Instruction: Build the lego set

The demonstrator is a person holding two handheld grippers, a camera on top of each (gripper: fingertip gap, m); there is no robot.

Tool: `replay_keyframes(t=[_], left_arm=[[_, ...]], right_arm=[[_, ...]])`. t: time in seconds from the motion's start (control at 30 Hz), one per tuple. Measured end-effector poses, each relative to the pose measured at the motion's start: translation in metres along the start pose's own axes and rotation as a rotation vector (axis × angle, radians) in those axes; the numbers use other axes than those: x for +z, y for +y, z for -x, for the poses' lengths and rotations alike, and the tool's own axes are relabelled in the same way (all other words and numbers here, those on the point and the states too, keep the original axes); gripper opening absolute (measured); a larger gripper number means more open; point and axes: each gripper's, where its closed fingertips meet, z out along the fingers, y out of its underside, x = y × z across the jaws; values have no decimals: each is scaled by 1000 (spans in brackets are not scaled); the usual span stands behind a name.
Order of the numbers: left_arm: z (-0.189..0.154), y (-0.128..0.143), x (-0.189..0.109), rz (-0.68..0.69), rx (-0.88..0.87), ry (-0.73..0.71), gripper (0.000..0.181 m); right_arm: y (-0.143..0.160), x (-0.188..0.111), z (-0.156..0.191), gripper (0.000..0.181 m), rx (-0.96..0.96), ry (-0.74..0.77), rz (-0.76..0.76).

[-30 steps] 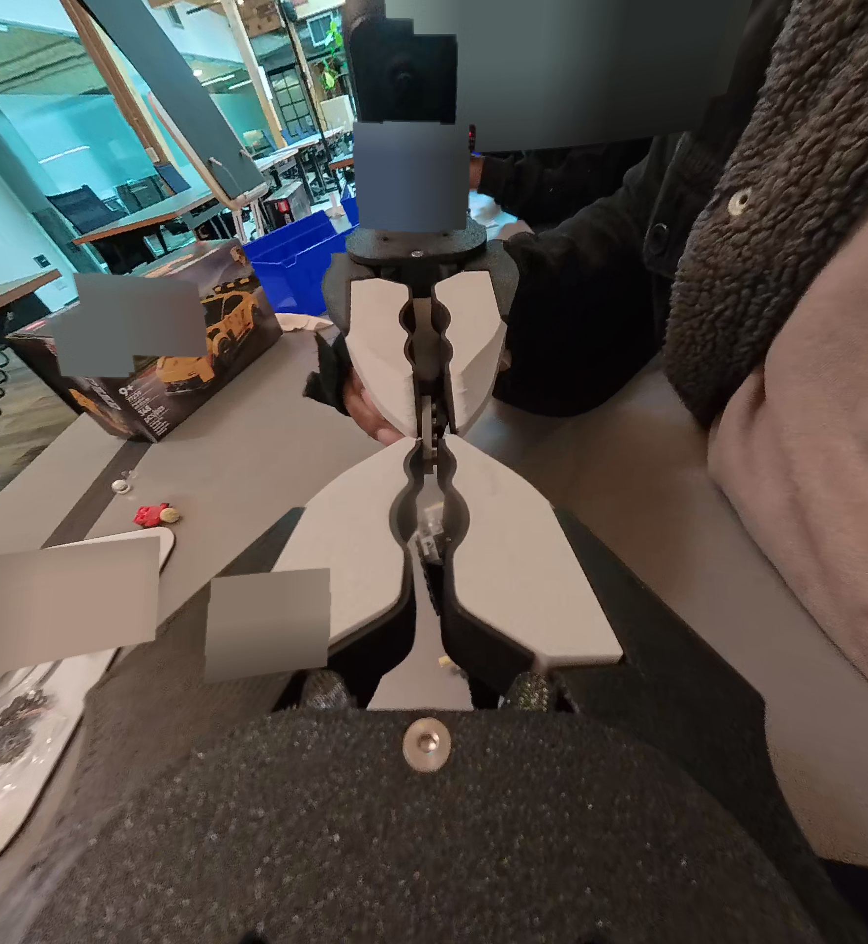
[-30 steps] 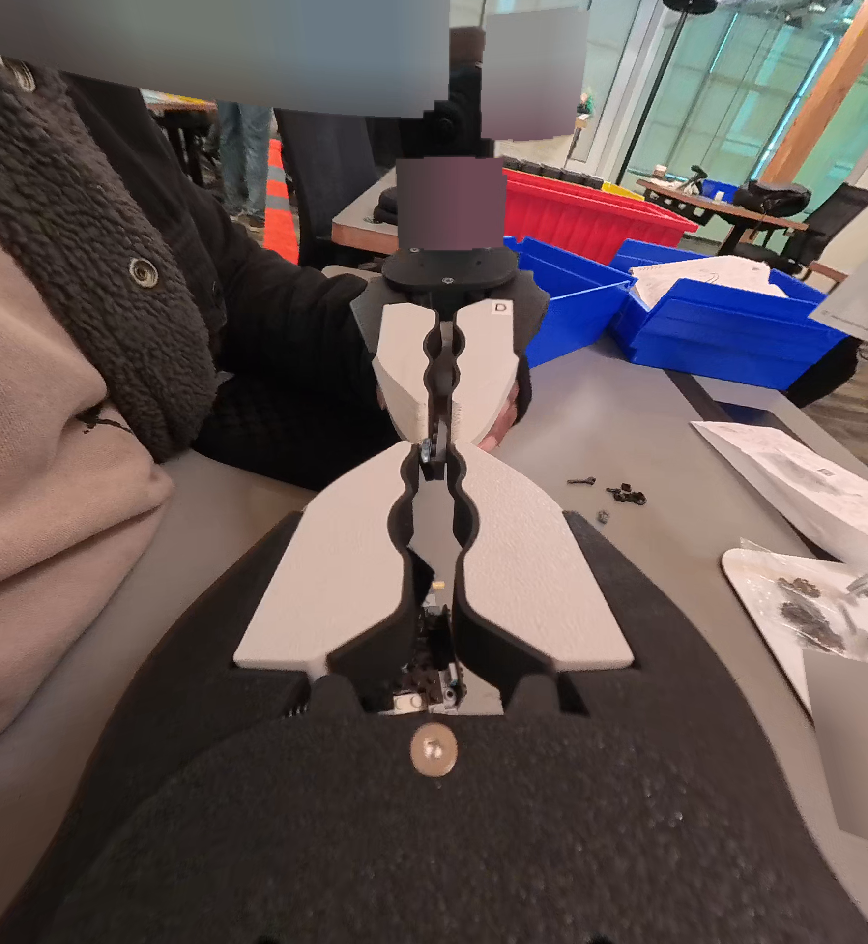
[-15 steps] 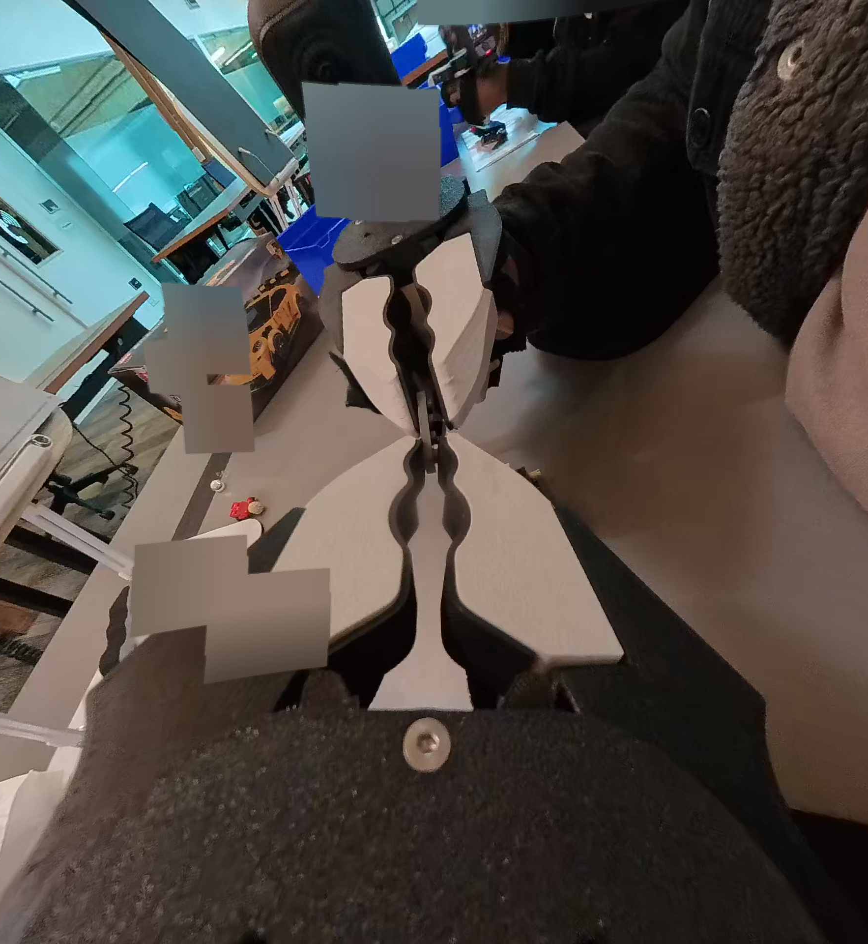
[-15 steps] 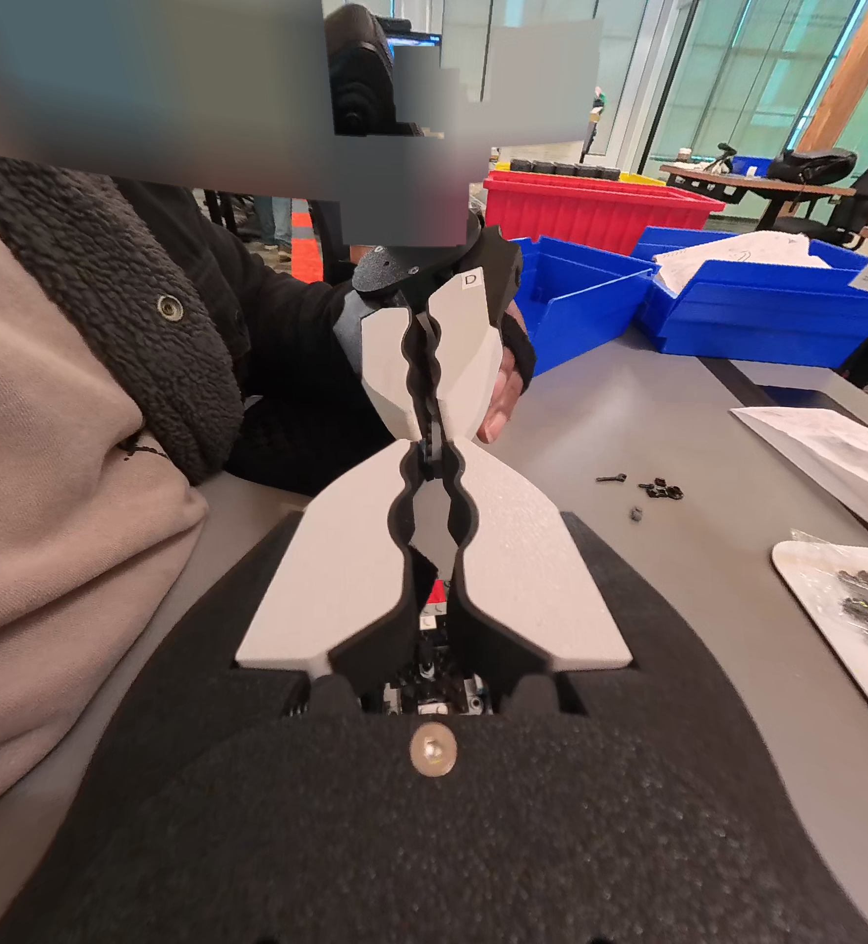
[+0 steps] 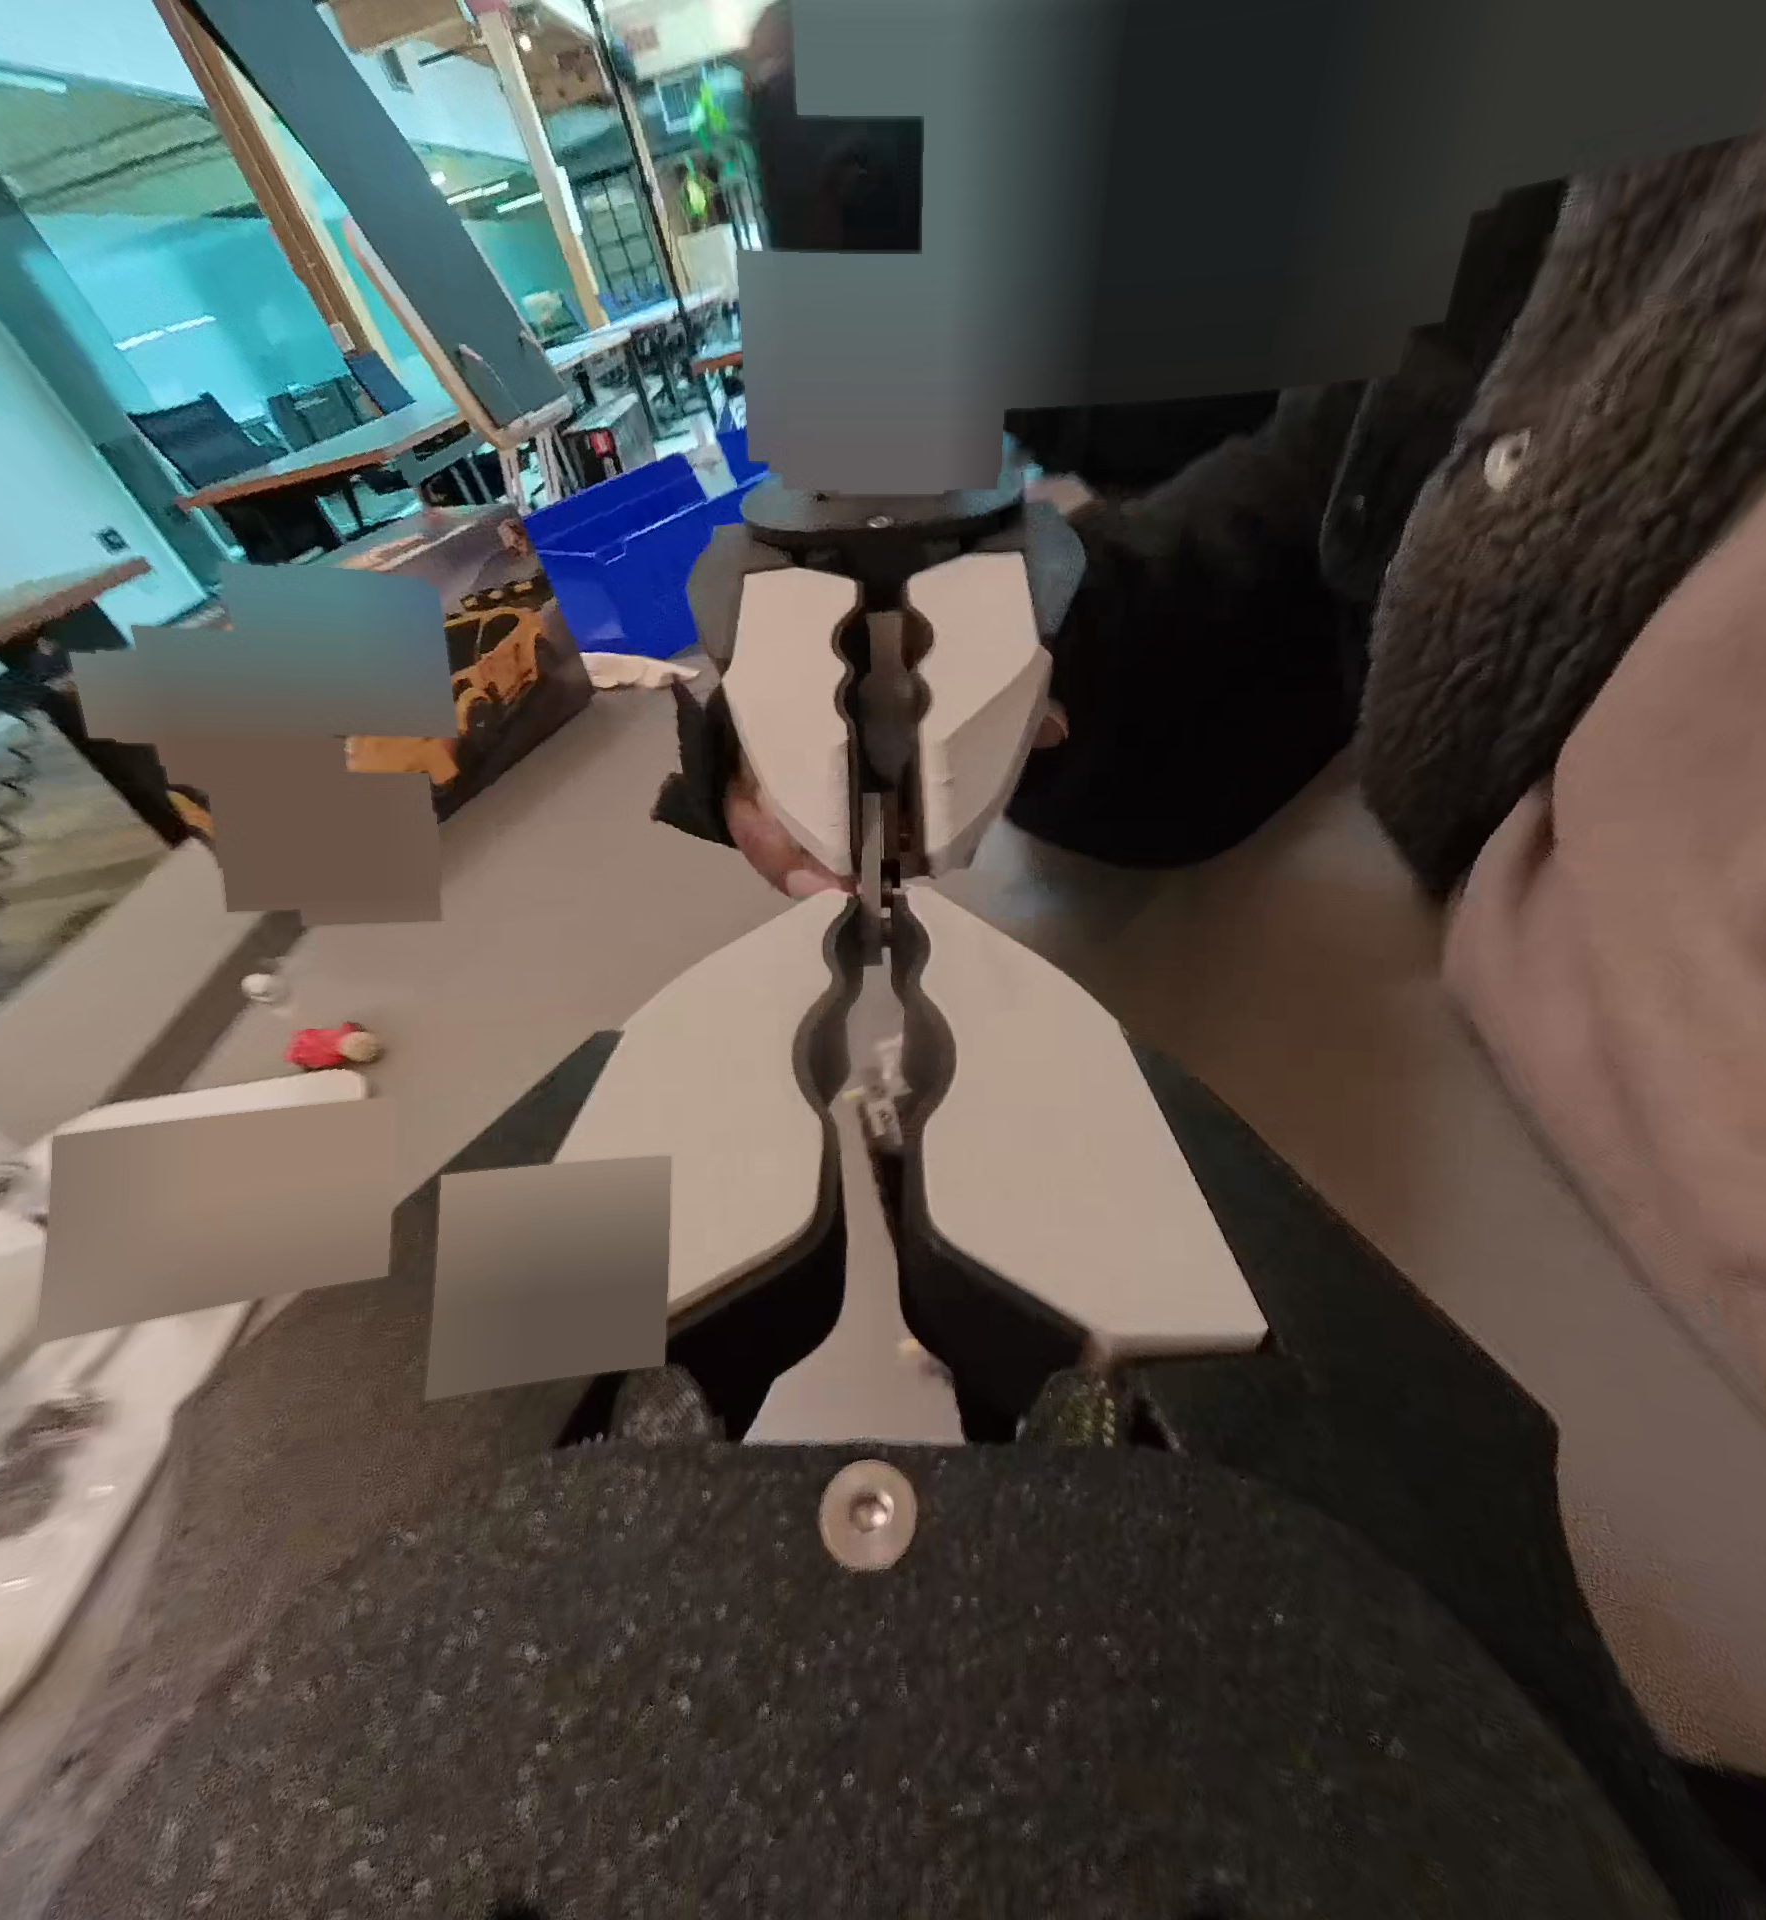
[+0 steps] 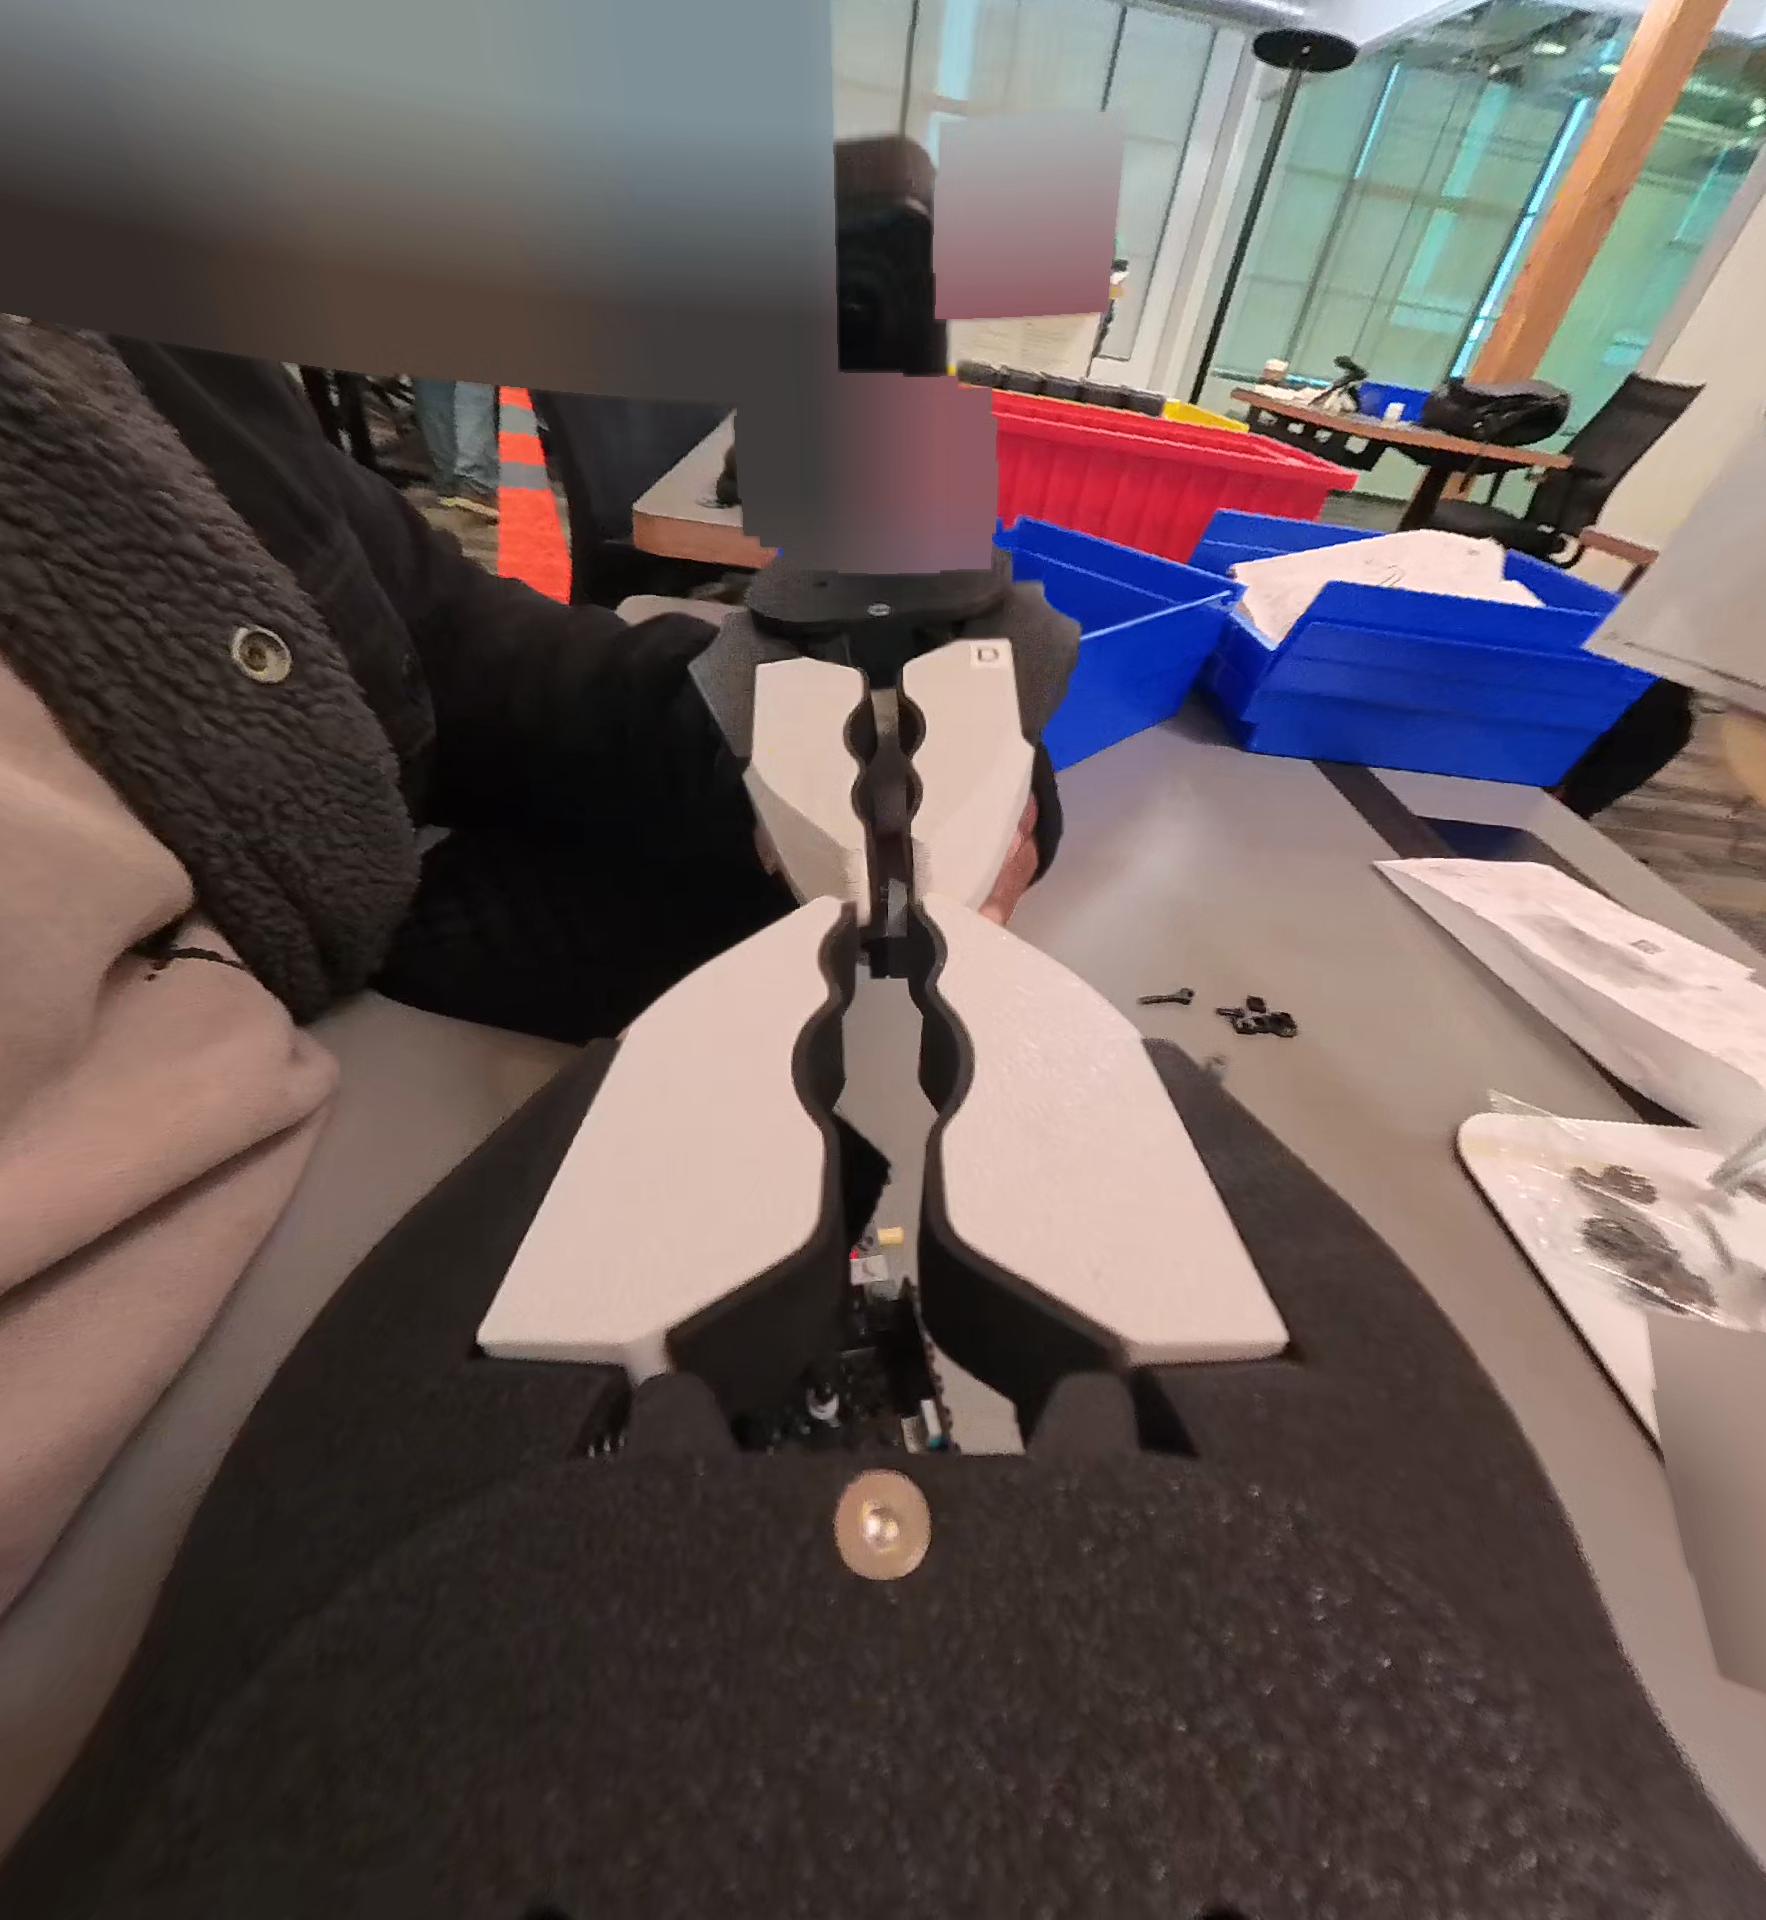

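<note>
The grey bench [image 6: 1222, 862] runs beneath both tools. Past the right tool [image 6: 884, 940] to its right sit blue bins [image 6: 1430, 665], nearer a white booklet [image 6: 1585, 977]. Left of the left tool [image 5: 877, 904] stands the set's box [image 5: 505, 665]. The two tools meet tip to tip, each closed narrow on a small dark lego piece [image 6: 894, 935] held between them. Loose black pieces [image 6: 1253, 1016] lie just right of the right tool, a red piece [image 5: 328, 1044] left of the left.

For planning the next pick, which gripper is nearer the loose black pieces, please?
Right. Loose black pieces lie just right of the right gripper; the left gripper, opposite, is farther. Both clamp a lego piece.
</note>
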Motion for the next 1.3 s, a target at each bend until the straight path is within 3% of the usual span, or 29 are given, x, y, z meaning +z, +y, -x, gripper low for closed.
replay_keyframes(t=[0.13, 0.4, 0.57, 0.87, 1.0, 1.13, 1.23, 1.3], left_arm=[[7, -8, -3, -119, -248, 64, 5], [21, -6, 1, -198, -957, 259, 5], [16, 13, 8, -141, -1142, 320, 4], [12, 27, 15, -69, -1104, 298, 7], [23, 43, 16, 68, -734, 74, 31], [20, 48, 23, 174, -396, -41, 23], [19, 56, 25, 253, -255, -95, 9], [19, 60, 25, 289, -210, -112, 9]], right_arm=[[-1, -3, -5, 22, -8, 25, 28], [2, -14, -22, 23, -216, 177, 137], [19, -16, -29, 26, -270, 199, 235], [41, -13, -24, 8, -244, 129, 294], [49, -21, -32, 8, -96, 92, 253], [59, -19, -28, 8, 2, 20, 250], [65, -17, -26, 8, 38, -4, 254], [68, -16, -26, 8, 40, -7, 267]])
